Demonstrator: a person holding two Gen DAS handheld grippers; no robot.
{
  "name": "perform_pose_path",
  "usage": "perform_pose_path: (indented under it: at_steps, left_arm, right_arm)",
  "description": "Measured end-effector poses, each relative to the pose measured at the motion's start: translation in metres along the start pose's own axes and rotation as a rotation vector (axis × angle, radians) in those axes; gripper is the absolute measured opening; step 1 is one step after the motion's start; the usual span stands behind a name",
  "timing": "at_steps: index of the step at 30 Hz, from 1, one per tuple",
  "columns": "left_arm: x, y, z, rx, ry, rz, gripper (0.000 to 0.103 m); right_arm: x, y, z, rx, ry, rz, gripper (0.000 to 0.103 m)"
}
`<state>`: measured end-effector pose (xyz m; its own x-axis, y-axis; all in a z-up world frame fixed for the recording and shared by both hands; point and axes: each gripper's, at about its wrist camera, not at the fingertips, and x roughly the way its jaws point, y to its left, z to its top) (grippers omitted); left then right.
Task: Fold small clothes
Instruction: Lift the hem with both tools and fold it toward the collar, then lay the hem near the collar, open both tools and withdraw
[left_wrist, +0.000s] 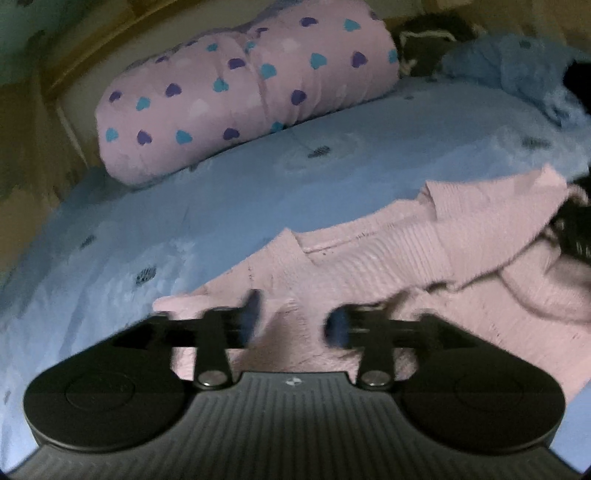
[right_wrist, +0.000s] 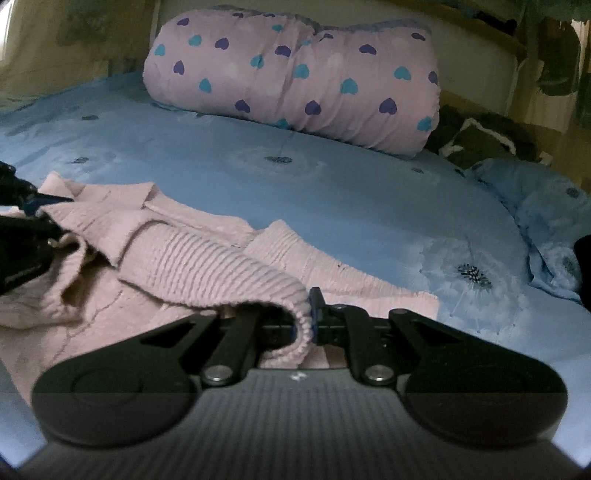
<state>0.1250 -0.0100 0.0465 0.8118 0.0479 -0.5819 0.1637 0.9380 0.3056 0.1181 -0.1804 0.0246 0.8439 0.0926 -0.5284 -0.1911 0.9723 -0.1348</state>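
Note:
A small pink ribbed knit sweater (left_wrist: 369, 266) lies spread on the blue bedsheet (left_wrist: 184, 206). My left gripper (left_wrist: 295, 321) is open, its blue-padded fingers apart just above the sweater's near edge, holding nothing. In the right wrist view my right gripper (right_wrist: 304, 321) is shut on the ribbed cuff of the sweater's sleeve (right_wrist: 221, 269), which is lifted and drawn across the sweater body (right_wrist: 92, 314). The left gripper shows as a dark shape at the left edge of the right wrist view (right_wrist: 22, 236).
A pink rolled duvet with purple and teal hearts (left_wrist: 243, 92) lies along the far side of the bed, also in the right wrist view (right_wrist: 295, 77). A crumpled blue pillow (right_wrist: 546, 218) and a dark cloth (right_wrist: 480, 140) sit at the far right. A wooden bed frame runs behind.

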Motion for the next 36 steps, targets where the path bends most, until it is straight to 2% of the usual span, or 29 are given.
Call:
perform_pose_path:
  at_steps: [1, 5, 6, 12, 16, 21, 26, 29, 33, 36]
  left_arm:
    - [-0.006, 0.007, 0.002, -0.025, -0.002, -0.02, 0.07]
    - [-0.03, 0.024, 0.004, -0.068, -0.014, -0.081, 0.075]
    - [-0.035, 0.026, 0.004, -0.07, -0.015, -0.088, 0.075]
    - [-0.068, 0.04, -0.007, -0.074, -0.012, -0.156, 0.078]
    - [-0.086, 0.033, -0.018, 0.024, -0.05, -0.18, 0.078]
    - [-0.088, 0.021, -0.035, 0.077, -0.041, -0.223, 0.078]
    - [-0.079, 0.005, -0.045, 0.12, -0.027, -0.261, 0.078]
    - [-0.071, -0.005, -0.048, 0.156, -0.024, -0.241, 0.078]
    - [-0.06, -0.01, -0.048, 0.182, -0.045, -0.166, 0.078]
    - [-0.052, -0.01, -0.046, 0.176, -0.056, -0.144, 0.076]
  right_arm:
    - [-0.002, -0.002, 0.002, 0.014, 0.005, 0.007, 0.012]
    - [-0.017, -0.019, 0.008, 0.107, 0.004, 0.031, 0.047]
    - [-0.023, -0.023, 0.008, 0.127, 0.0, 0.038, 0.049]
    - [-0.057, -0.034, 0.005, 0.158, -0.015, 0.049, 0.049]
    - [-0.073, -0.027, 0.002, 0.146, -0.026, 0.053, 0.049]
    - [-0.079, -0.006, -0.006, 0.094, -0.007, 0.108, 0.049]
    - [-0.068, 0.017, -0.007, 0.033, 0.005, 0.138, 0.049]
    - [-0.057, 0.023, -0.008, 0.02, 0.026, 0.145, 0.049]
    - [-0.041, 0.032, -0.013, -0.026, 0.054, 0.137, 0.049]
    - [-0.037, 0.036, -0.017, -0.077, 0.032, 0.129, 0.049]
